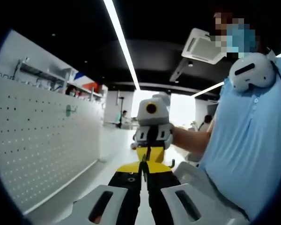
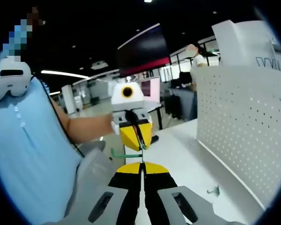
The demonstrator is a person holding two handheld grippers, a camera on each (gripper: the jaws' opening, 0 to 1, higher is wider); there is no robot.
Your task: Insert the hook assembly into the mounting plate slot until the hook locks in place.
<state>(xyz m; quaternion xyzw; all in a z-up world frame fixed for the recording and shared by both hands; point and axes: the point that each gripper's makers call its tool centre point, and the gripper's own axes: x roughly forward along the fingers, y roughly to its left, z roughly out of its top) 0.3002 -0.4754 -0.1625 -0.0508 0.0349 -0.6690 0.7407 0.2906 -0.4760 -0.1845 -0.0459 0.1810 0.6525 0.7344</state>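
Both grippers face each other above the white table (image 2: pixel 187 140), close in front of the person (image 1: pixel 253 150) holding them. In the left gripper view, the left gripper (image 1: pixel 144 169) has its jaws drawn together on a thin dark part at the tips; a small curved hook end shows just right of them, so it appears clamped on the hook (image 1: pixel 170 164). In the right gripper view, the right gripper (image 2: pixel 142 169) also has its jaws together, meeting the thin green-and-dark hook (image 2: pixel 126 154) that spans between the two grippers. Whether the right jaws truly pinch it or only touch it cannot be told. The pegboard (image 1: pixel 42 140), which serves as the mounting plate, stands upright along the far edge of the table, well apart from the hook. One green hook (image 1: pixel 70 110) already hangs on it, and another small hook (image 2: pixel 214 191) lies on the table near the board's foot. The step in hand appears to be a regrip or handover before insertion. To do it well, one gripper should keep a firm hold until the other is secure, the prongs should be turned toward the board, aligned with a row of holes, pressed in squarely, then tipped down until seated.
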